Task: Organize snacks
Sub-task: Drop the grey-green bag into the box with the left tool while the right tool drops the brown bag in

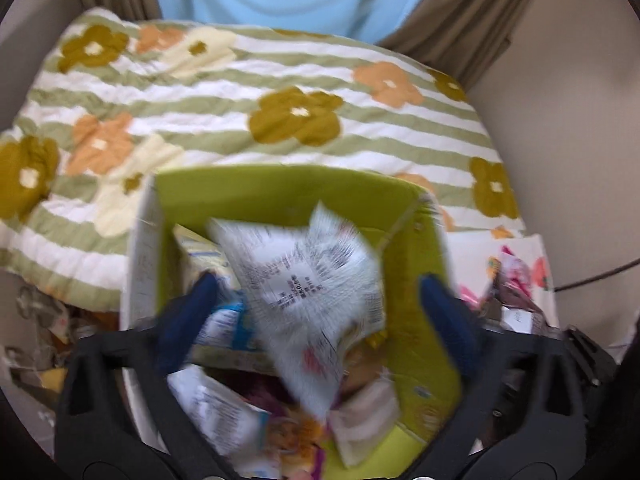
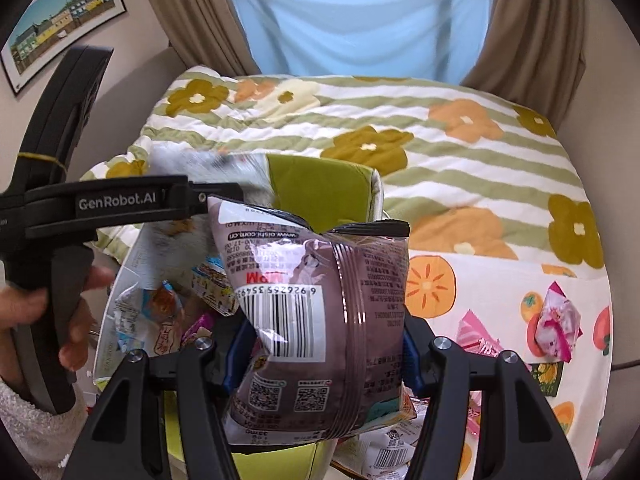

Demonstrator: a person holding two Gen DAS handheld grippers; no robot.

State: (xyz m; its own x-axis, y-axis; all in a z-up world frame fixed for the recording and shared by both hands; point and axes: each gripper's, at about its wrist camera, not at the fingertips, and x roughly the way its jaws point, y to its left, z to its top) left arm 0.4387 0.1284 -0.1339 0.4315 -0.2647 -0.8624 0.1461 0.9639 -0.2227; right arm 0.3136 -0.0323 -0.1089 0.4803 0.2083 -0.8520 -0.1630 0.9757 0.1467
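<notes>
A green box (image 1: 424, 248) with white outer walls stands on the bed and holds several snack packets. My left gripper (image 1: 316, 304) is open above it; a white printed snack packet (image 1: 304, 280), motion-blurred, is between its blue fingers (image 1: 444, 312), apart from both. My right gripper (image 2: 320, 344) is shut on a brown snack bag (image 2: 320, 312) with a barcode, held upright beside the green box (image 2: 320, 188). The left gripper's handle and the hand holding it show at the left of the right wrist view.
A striped, flowered quilt (image 2: 440, 152) covers the bed. Pink snack packets (image 2: 556, 324) lie on an orange-fruit-print cloth (image 2: 500, 280) at the right. More packets (image 2: 384, 448) lie under my right gripper. Curtains and a blue sheet hang behind.
</notes>
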